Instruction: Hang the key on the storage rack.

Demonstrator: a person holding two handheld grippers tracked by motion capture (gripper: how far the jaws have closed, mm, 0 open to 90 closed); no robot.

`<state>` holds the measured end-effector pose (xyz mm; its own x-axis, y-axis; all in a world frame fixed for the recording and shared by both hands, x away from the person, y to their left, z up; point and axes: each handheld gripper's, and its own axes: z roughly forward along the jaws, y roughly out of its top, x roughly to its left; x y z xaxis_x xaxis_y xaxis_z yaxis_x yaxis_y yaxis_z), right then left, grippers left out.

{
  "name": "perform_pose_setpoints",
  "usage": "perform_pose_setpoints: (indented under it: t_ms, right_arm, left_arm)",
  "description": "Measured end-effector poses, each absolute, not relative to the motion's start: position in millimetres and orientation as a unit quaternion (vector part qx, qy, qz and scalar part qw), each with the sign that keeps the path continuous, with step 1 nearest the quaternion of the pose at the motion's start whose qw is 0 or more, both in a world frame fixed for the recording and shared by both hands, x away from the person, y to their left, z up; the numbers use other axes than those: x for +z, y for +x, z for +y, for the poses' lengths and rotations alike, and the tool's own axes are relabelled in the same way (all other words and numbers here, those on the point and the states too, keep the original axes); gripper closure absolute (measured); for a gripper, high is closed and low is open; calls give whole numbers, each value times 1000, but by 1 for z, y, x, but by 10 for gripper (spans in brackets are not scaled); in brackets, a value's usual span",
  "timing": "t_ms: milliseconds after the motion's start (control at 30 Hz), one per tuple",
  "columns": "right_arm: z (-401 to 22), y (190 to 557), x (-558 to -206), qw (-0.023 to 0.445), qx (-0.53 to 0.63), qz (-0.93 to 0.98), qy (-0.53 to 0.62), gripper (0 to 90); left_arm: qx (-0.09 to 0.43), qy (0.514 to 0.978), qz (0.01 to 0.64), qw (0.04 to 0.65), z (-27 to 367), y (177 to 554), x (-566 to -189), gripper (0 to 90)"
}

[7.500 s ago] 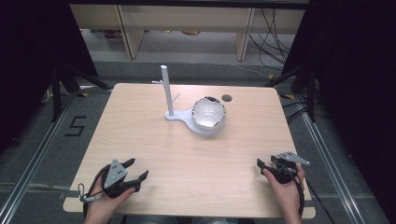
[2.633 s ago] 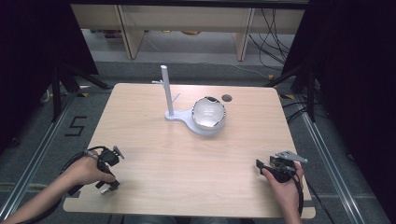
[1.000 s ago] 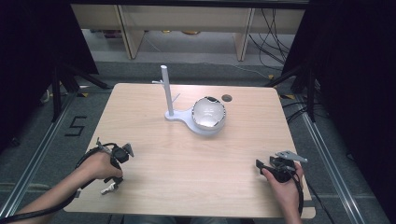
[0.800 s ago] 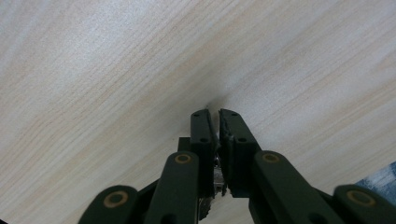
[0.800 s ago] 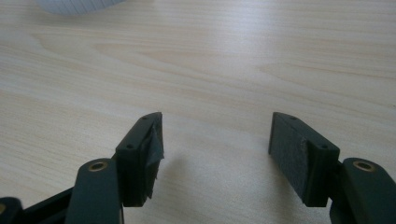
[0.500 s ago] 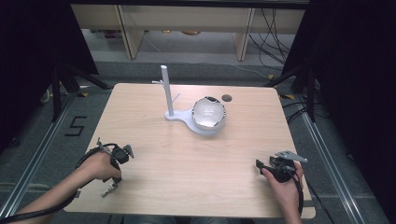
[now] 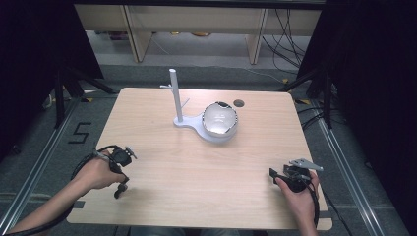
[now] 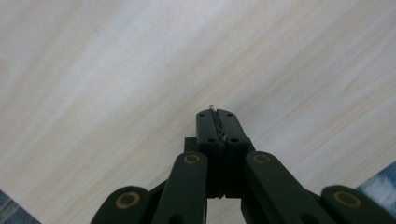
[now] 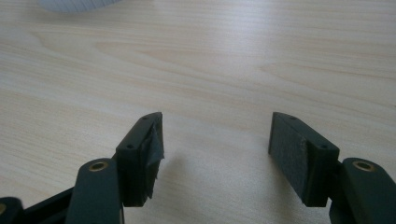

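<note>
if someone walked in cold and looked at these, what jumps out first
Probably the shiny silver dome sitting on a white stand with an upright post, toward the far middle of the wooden table. Next, the two hand-held tools at the near edge: the left tool has its jaws pressed together just over the wood, while the right tool has its jaws spread wide with nothing between them.

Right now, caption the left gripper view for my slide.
Left gripper with jaws shut, nothing between them, angled down over the bare wooden table.
</note>
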<state>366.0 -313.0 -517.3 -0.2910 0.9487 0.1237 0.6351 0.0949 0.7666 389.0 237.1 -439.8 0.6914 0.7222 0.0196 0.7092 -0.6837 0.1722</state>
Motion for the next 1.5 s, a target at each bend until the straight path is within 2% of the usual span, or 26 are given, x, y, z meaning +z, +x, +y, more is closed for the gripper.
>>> perform_pose_setpoints:
  t_ms: [100,133,300,500,967,1500]
  right_arm:
    - [-313,366,-517,211,377,710,557,365]
    - [-313,366,-517,211,377,710,557,365]
    - [-313,366,-517,213,372,711,557,365]
    - [-314,366,-516,212,372,711,558,364]
    - [-314,365,-517,209,386,704,558,369]
    - [-314,364,-516,205,382,708,557,368]
  left_arm:
    - [87,908,392,118,238,391,-424,883]
    - [87,908,392,118,238,391,-424,883]
    - [140,874,415,208,240,401,-407,883]
    - [168,852,429,248,240,412,-396,884]
    - [197,800,455,338,232,441,-379,884]
    - [196,738,502,406,223,486,-378,884]
